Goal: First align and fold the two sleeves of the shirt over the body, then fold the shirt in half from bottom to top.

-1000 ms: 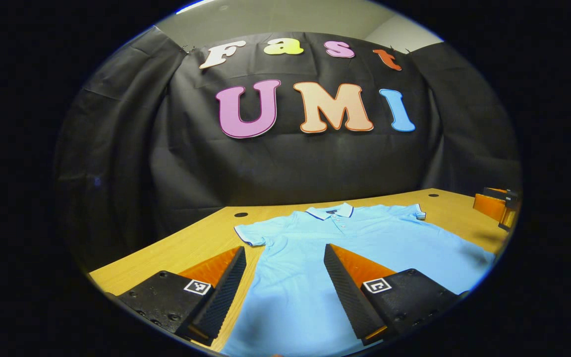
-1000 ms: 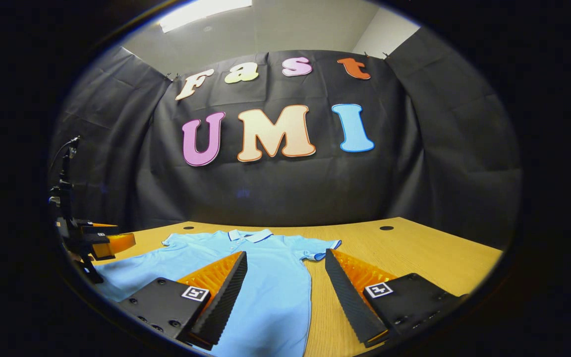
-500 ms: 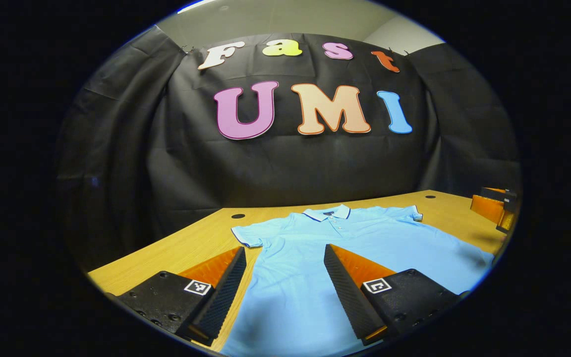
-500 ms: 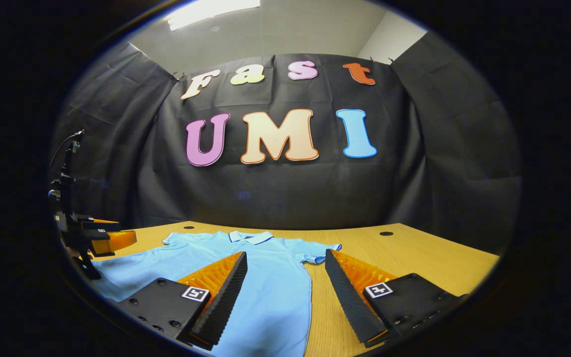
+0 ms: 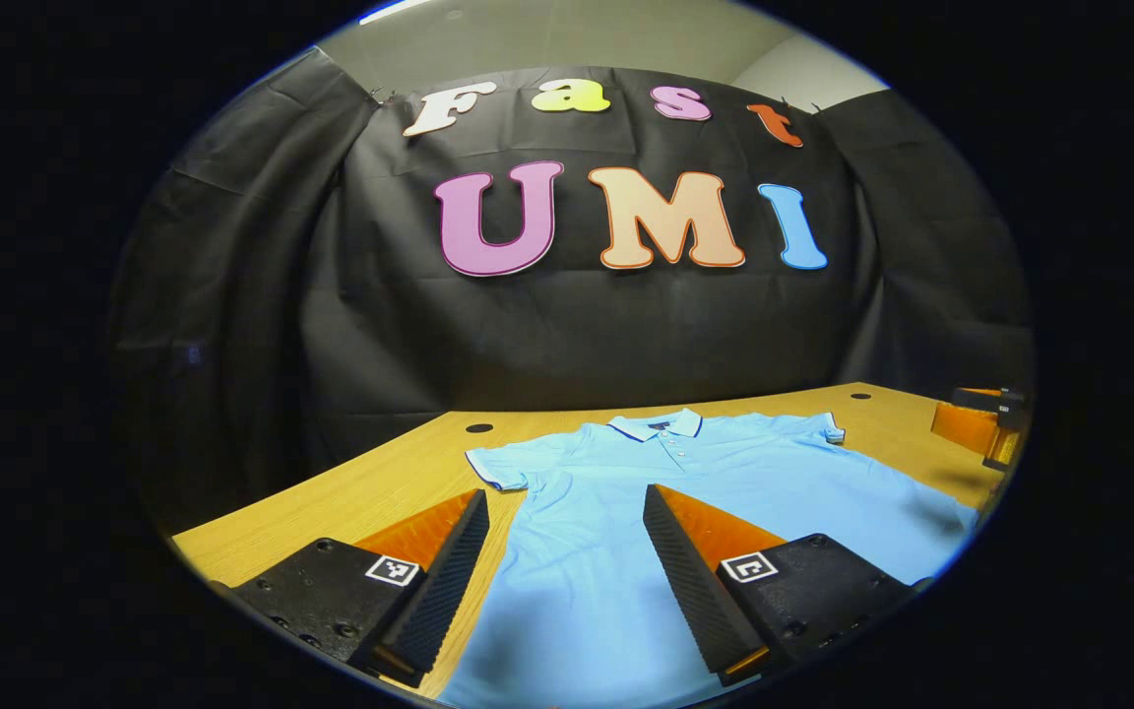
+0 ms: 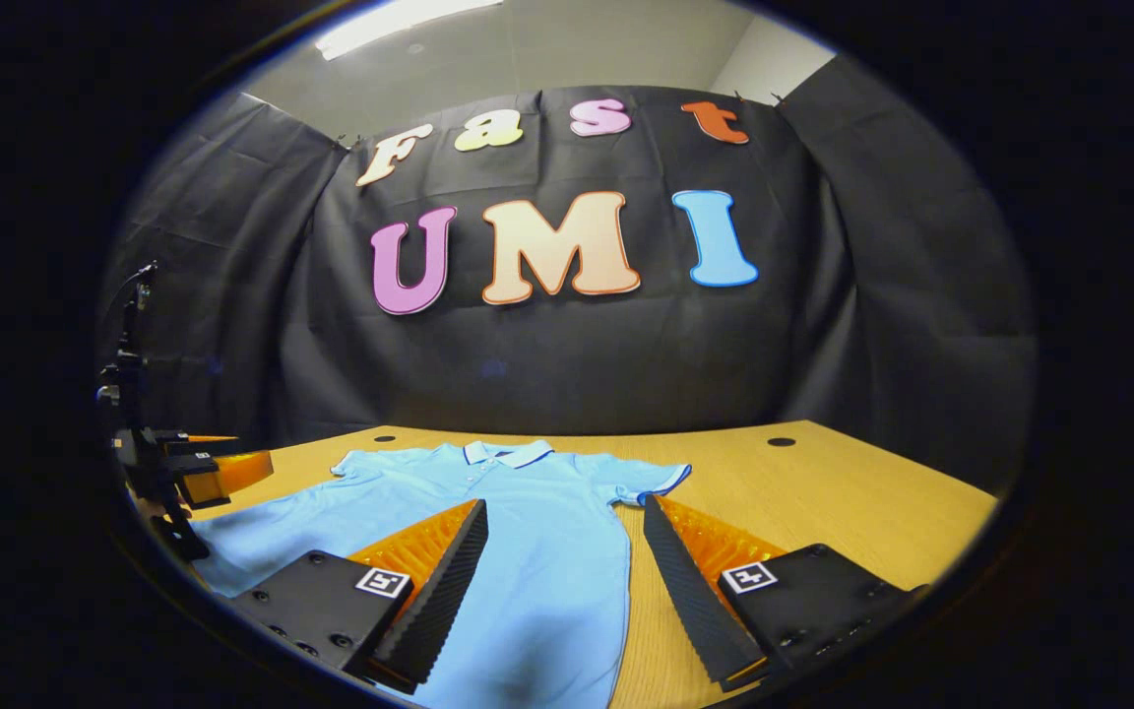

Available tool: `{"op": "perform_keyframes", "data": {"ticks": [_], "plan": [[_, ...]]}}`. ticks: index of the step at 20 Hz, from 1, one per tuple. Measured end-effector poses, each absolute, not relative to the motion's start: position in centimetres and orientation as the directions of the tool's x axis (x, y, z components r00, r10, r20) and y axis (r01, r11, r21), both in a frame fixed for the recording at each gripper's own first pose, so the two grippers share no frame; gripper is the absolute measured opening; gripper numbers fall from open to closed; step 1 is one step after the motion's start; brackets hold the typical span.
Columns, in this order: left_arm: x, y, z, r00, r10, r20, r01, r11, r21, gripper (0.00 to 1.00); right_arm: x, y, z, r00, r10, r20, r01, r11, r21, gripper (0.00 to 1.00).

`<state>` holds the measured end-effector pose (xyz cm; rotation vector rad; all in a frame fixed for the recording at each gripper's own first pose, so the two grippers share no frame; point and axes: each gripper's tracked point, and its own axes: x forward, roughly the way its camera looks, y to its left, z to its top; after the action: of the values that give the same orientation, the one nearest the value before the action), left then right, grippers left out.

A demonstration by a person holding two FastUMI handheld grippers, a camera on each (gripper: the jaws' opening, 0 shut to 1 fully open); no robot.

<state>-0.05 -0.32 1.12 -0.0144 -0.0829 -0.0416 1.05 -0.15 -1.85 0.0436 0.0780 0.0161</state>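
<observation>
While both grippers hung above it, the wooden table (image 5: 370, 483) carried the light blue polo shirt (image 5: 626, 551) spread flat and face up, collar toward the booth's black cloth wall, hem toward the cameras. Neither sleeve was folded: in the left gripper view the left sleeve (image 5: 503, 465) lay out sideways from the shirt body, and in the right gripper view the right sleeve (image 6: 651, 481) did likewise, its dark-trimmed cuff resting on bare wood.

The left gripper (image 5: 565, 507) stood with its jaws spread wide, nothing between them, poised over the shirt's left side below the sleeve. The right gripper (image 6: 565, 512) was likewise wide open and empty, over the shirt's right edge, one finger above cloth and the other above table. Whether either touched the shirt, I could not tell.

Small round holes (image 6: 781, 441) sat in the tabletop beyond the shirt's shoulders.
</observation>
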Motion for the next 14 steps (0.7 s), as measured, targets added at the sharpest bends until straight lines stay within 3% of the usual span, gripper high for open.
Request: {"op": "perform_keyframes", "data": {"ticks": [6, 14], "plan": [[0.0, -0.3, 1.1, 0.996, -0.041, 0.082, 0.043, 0.999, -0.014, 0.95, 4.6, -1.3, 0.6, 0.983, 0.037, -0.180, -0.036, 0.999, 0.005, 0.98], [-0.1, -0.3, 1.1, 0.996, -0.043, 0.083, 0.045, 0.999, -0.022, 0.95, 15.8, -3.8, 0.8, 0.922, 0.028, -0.387, -0.024, 1.000, 0.015, 0.98]]}}
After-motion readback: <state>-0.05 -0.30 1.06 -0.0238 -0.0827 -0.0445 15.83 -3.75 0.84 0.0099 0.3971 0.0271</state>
